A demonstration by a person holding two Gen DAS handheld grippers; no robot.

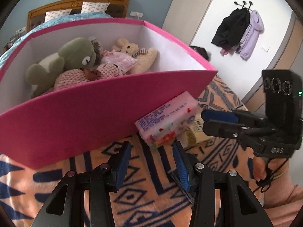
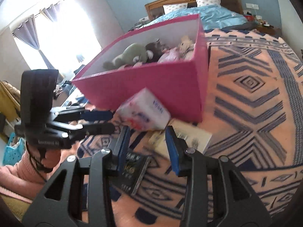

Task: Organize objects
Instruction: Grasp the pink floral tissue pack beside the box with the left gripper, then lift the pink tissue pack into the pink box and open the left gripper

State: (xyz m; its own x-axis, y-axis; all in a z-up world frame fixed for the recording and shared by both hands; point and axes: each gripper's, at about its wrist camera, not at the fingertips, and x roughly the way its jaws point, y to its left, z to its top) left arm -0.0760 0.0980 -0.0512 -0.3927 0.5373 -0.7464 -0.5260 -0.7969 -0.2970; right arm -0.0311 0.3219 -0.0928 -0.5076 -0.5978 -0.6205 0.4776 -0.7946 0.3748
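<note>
The step in hand looks like collecting the loose items lying in front of the pink box [image 1: 79,124] on the bed, which already holds plush toys [image 1: 79,56]. The tissue pack [image 1: 166,121] leans against the box's front wall. The left gripper [image 1: 152,162] and right gripper [image 2: 147,143] both hang part-open, grasping nothing, each just short of the pack. Next, one gripper must straddle and clamp it; blur leaves contact uncertain.

Black left claw [image 1: 152,162], blue-padded fingers [image 1: 124,162], silver screws; right claw [image 1: 203,122] alike, black cable dangling; pink knitted sleeve [image 2: 17,177].
</note>
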